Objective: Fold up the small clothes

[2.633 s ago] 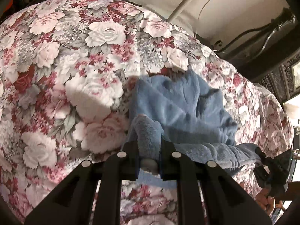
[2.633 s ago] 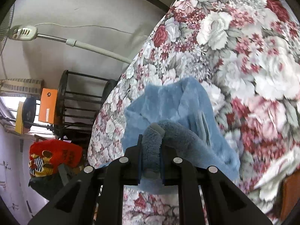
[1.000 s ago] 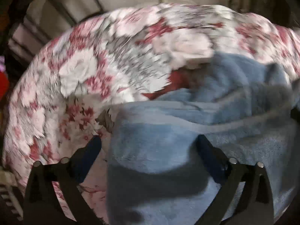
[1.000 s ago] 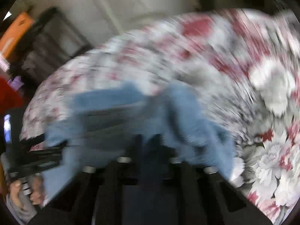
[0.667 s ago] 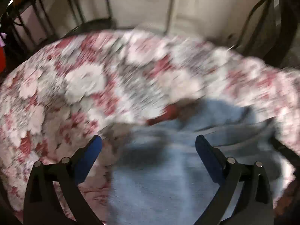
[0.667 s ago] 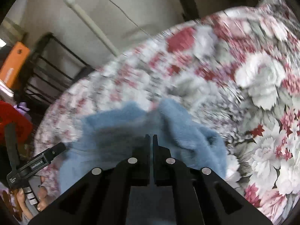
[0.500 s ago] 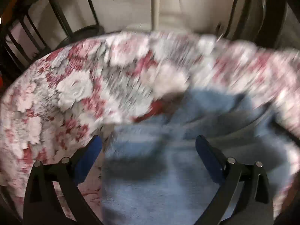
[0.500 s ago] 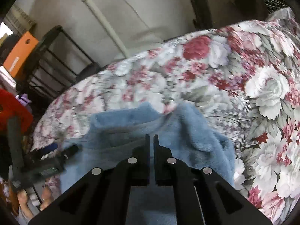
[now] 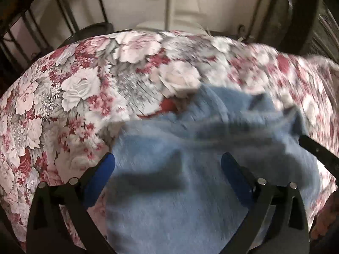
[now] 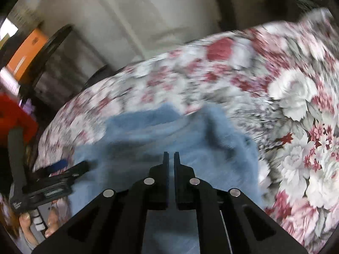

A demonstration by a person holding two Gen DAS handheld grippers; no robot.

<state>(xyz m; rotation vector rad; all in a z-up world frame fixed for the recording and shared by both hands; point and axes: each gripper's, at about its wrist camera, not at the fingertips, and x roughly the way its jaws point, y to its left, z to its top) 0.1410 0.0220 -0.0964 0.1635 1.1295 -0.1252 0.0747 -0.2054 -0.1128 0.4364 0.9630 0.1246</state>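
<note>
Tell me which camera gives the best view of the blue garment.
The left wrist view: the blue garment fills its lower middle between the open left tool's fingers, only mildly blurred. The right wrist view shows it too, but smeared and partly hidden behind the shut right tool.

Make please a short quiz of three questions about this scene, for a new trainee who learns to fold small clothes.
1. True or false: the left claw stands open above the blue fleece garment.
2. What is between the fingers of the right claw? A) fleece B) nothing C) a sock
3. What pattern covers the tablecloth under the garment?

Key: 1 true; 2 B, shut and empty; 3 flowers, white and red.
</note>
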